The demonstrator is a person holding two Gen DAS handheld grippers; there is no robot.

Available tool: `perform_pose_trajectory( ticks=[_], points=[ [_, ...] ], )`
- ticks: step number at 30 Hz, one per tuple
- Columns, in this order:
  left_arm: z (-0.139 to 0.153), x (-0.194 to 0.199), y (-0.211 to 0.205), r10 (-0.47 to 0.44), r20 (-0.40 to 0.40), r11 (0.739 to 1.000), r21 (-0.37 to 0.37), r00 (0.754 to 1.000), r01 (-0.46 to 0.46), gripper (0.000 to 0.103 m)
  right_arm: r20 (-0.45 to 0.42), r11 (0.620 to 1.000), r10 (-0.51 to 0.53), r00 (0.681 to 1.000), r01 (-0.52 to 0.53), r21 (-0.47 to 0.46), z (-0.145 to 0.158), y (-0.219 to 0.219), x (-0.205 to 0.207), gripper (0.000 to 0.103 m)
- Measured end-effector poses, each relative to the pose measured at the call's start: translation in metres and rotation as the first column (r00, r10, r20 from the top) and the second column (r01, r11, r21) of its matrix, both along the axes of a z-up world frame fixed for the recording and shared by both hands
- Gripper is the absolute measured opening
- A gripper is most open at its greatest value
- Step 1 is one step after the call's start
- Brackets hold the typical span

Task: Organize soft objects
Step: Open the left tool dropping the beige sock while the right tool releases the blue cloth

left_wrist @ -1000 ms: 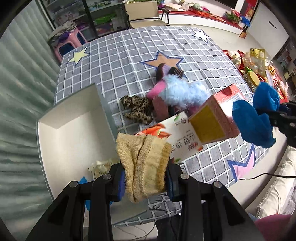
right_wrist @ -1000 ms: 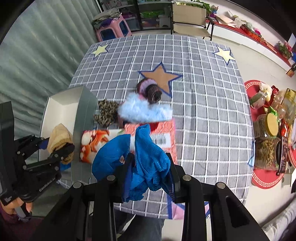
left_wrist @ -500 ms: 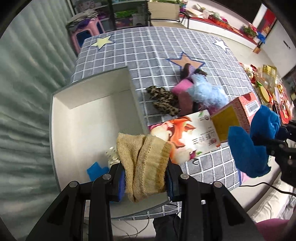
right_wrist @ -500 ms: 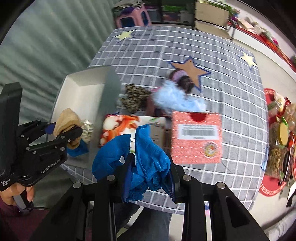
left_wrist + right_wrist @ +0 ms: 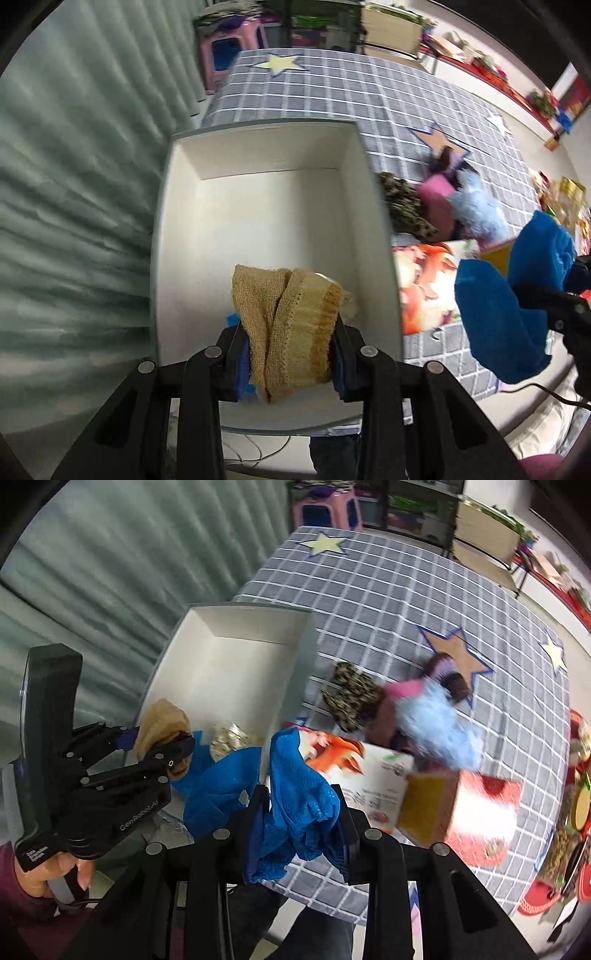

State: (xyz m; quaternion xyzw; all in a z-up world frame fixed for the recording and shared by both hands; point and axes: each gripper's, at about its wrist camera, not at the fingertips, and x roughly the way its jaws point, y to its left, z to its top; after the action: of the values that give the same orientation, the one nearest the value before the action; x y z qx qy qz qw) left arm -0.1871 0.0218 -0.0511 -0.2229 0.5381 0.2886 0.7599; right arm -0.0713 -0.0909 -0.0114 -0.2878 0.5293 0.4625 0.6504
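My left gripper (image 5: 288, 363) is shut on a tan knitted cloth (image 5: 286, 328) and holds it over the near end of the white box (image 5: 258, 218); it also shows in the right wrist view (image 5: 162, 749). My right gripper (image 5: 299, 830) is shut on a blue mesh cloth (image 5: 291, 797), above the table's near edge just right of the box; this cloth shows in the left wrist view (image 5: 506, 310). A blue cloth (image 5: 197, 760) and a pale patterned item (image 5: 227, 738) lie in the box. A leopard-print cloth (image 5: 351, 696), a pink item (image 5: 402, 690) and a fluffy light-blue item (image 5: 439, 731) lie on the table.
The grey checked tablecloth (image 5: 388, 590) has star patches. A printed carton (image 5: 354, 771) and a red and yellow box (image 5: 461, 808) lie near the front edge. Jars and packets (image 5: 576, 812) sit at the far right. A green curtain (image 5: 74, 184) hangs left.
Both grippers have moved left with their cloths. The left gripper went from beside the box's right wall to over the inside of the box. The right gripper came closer to the box.
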Motion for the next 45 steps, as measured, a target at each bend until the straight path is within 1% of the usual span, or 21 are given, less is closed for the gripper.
perform_pose_trajectory(
  ticks=[6, 11, 16, 23, 27, 31, 39, 45],
  points=[
    [-0.003, -0.014, 0.026, 0.085, -0.007, 0.996, 0.004, 0.996, -0.085, 0.038, -0.012, 0.998, 0.067, 0.998, -0.067, 0.009, 0.001, 0.033, -0.009, 0.034],
    [-0.003, -0.014, 0.040, 0.114, -0.007, 0.993, 0.015, 0.993, -0.114, 0.038, -0.022, 0.994, 0.111, 0.994, -0.111, 0.006, -0.001, 0.059, -0.015, 0.034],
    [-0.006, -0.008, 0.052, 0.130, -0.008, 0.991, 0.024, 0.992, -0.129, 0.038, -0.038, 0.993, 0.121, 0.992, -0.121, 0.013, -0.002, 0.078, -0.014, 0.034],
    [-0.009, -0.001, 0.063, 0.155, -0.014, 0.988, 0.027, 0.988, -0.154, 0.038, -0.035, 0.991, 0.134, 0.990, -0.134, 0.021, -0.001, 0.104, -0.010, 0.034],
    [-0.013, 0.001, 0.068, 0.178, -0.017, 0.984, 0.014, 0.984, -0.178, 0.038, -0.040, 0.991, 0.131, 0.991, -0.131, 0.020, -0.004, 0.117, -0.006, 0.034],
    [-0.016, 0.001, 0.072, 0.197, -0.014, 0.980, -0.005, 0.980, -0.197, 0.039, -0.055, 0.992, 0.123, 0.991, -0.123, 0.017, -0.008, 0.127, -0.003, 0.034],
    [-0.020, -0.001, 0.075, 0.212, -0.018, 0.977, -0.017, 0.977, -0.212, 0.039, -0.074, 0.992, 0.127, 0.989, -0.127, 0.000, -0.017, 0.133, -0.002, 0.034],
    [-0.021, -0.001, 0.077, 0.218, -0.019, 0.976, -0.025, 0.976, -0.218, 0.039, -0.078, 0.992, 0.129, 0.989, -0.130, -0.007, -0.018, 0.135, 0.000, 0.034]
  ],
)
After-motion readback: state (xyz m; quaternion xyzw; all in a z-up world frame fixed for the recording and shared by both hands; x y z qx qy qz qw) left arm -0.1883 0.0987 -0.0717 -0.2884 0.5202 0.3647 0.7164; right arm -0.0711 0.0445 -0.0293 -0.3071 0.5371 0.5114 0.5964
